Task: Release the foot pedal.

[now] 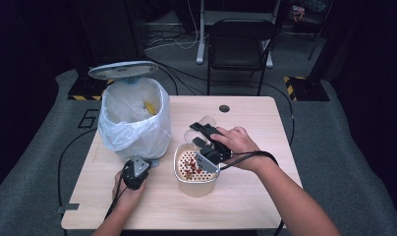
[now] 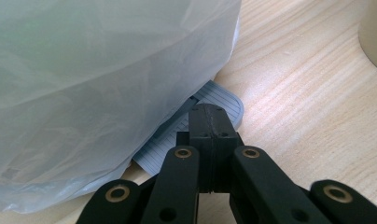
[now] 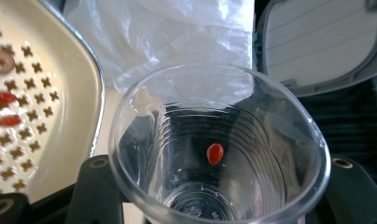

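Observation:
A clear plastic cup is tilted on its side, and my right gripper is shut on it just above a cream tub. The tub's perforated insert holds red berries. In the right gripper view I look into the cup held in my right gripper. One red berry sticks to the cup's inner wall. My left gripper is shut, and in its own view the left gripper rests its tips on the bin's grey ribbed pedal.
A pedal bin lined with a white bag stands at the table's left, its lid raised and something yellow inside. A black chair stands beyond the wooden table. Cables trail from both grippers.

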Available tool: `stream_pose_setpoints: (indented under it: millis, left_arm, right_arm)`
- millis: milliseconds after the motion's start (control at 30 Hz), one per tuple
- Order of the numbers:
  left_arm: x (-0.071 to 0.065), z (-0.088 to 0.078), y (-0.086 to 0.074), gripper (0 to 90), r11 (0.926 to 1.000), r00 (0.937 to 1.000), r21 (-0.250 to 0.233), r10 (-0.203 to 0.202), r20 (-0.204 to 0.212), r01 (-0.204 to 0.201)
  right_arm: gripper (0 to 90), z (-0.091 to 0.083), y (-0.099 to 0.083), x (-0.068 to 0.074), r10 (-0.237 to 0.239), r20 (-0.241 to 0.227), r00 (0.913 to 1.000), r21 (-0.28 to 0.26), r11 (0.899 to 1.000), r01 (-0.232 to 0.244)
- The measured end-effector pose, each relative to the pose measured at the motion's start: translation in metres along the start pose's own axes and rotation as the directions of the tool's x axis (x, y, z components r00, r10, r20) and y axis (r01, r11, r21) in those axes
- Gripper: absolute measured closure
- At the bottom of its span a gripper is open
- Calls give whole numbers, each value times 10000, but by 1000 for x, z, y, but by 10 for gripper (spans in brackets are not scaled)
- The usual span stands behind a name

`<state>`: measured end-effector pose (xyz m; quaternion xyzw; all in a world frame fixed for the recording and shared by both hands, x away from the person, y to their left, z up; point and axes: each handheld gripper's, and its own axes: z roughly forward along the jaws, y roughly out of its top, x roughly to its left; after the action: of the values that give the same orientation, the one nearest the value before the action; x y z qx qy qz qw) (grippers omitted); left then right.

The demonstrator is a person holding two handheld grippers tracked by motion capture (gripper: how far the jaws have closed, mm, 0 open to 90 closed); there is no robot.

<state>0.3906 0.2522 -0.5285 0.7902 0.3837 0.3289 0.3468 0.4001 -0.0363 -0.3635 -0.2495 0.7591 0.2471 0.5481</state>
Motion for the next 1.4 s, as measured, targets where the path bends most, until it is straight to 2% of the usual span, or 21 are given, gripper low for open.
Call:
stream_pose_setpoints:
  millis: [133, 267, 300, 367, 400, 433, 500, 567, 700, 767, 800, 833, 933, 967, 1033, 1200, 1233, 1267, 1300, 1333, 1400]
  left_arm:
    - [1, -1, 0, 900, 9999, 9999, 87, 55, 92, -55]
    - [1, -1, 0, 900, 10000, 10000, 75, 55, 73, -55]
    - [1, 0, 0, 900, 10000, 10000, 72, 52, 74, -53]
    - [1, -1, 0, 900, 10000, 10000, 75, 46, 76, -46]
    - [1, 0, 0, 900, 10000, 10000, 73, 42, 73, -43]
    - [1, -1, 0, 900, 10000, 9999, 82, 46, 92, -47]
    - [1, -1, 0, 900, 10000, 9999, 92, 33, 118, -34]
    - [1, -1, 0, 900, 10000, 9999, 89, 20, 122, -21]
    - [1, -1, 0, 900, 10000, 9999, 89, 14, 122, -15]
    - [1, -1, 0, 900, 10000, 9999, 91, 4, 131, -5]
    - [1, -1, 0, 900, 10000, 9999, 81, -7, 119, 6]
    - [1, -1, 0, 900, 10000, 9999, 95, 2, 134, -3]
    - [1, -1, 0, 900, 10000, 9999, 94, 11, 124, -12]
    - [1, -1, 0, 900, 10000, 9999, 82, 13, 110, -14]
    - [1, 0, 0, 900, 10000, 9999, 92, -20, 132, 18]
    - [1, -1, 0, 900, 10000, 9999, 79, -7, 118, 6]
    - [1, 0, 0, 900, 10000, 9999, 69, -23, 117, 23]
    - [1, -1, 0, 900, 10000, 9999, 80, -10, 119, 9]
    - [1, -1, 0, 900, 10000, 9999, 80, -16, 120, 15]
    - [1, -1, 0, 900, 10000, 9999, 82, -10, 121, 9]
    - [1, -1, 0, 900, 10000, 9999, 94, 2, 122, -3]
  right_arm:
    - [410, 3, -2, -12, 1108, -834, 9903, 15, 9938, -1110]
    - [412, 7, -6, -23, 2196, -1730, 9601, 215, 9754, -2193]
    - [412, 9, -8, -25, 2471, -1925, 9497, 217, 9686, -2476]
    - [411, 11, -10, -29, 3038, -2507, 9192, 406, 9519, -3036]
    - [412, 12, -10, -30, 3141, -2667, 9112, 472, 9485, -3132]
    - [413, 14, -11, -32, 3339, -2977, 8944, 573, 9414, -3324]
    - [412, 16, -13, -36, 3696, -3287, 8691, 750, 9275, -3661]
    - [412, 18, -15, -42, 3923, -3424, 8537, 738, 9171, -3917]
    - [410, 21, -21, -53, 4437, -3811, 8111, 830, 8902, -4480]
    - [410, 23, -24, -58, 4811, -4021, 7790, 975, 8685, -4860]
    - [410, 24, -25, -61, 4802, -4088, 7761, 975, 8685, -4860]
    - [410, 24, -27, -64, 4979, -4224, 7574, 1037, 8567, -5053]
    - [412, 27, -31, -71, 5315, -4528, 7159, 1192, 8318, -5421]
    - [412, 28, -31, -72, 5792, -4627, 6711, 1291, 7930, -5954]
    - [412, 29, -34, -76, 6105, -4832, 6276, 1535, 7647, -6258]
    - [412, 32, -41, -85, 6758, -5013, 5404, 1881, 6947, -6943]
    - [412, 33, -42, -87, 6881, -5053, 5208, 1969, 6795, -7068]
    - [412, 33, -43, -88, 7027, -5144, 4915, 2141, 6603, -7199]
    - [412, 34, -45, -90, 7138, -5155, 4741, 2235, 6462, -7297]
    - [412, 35, -46, -91, 7180, -5179, 4649, 2258, 6390, -7353]
    - [412, 37, -49, -93, 7349, -5253, 4290, 2368, 6105, -7558]
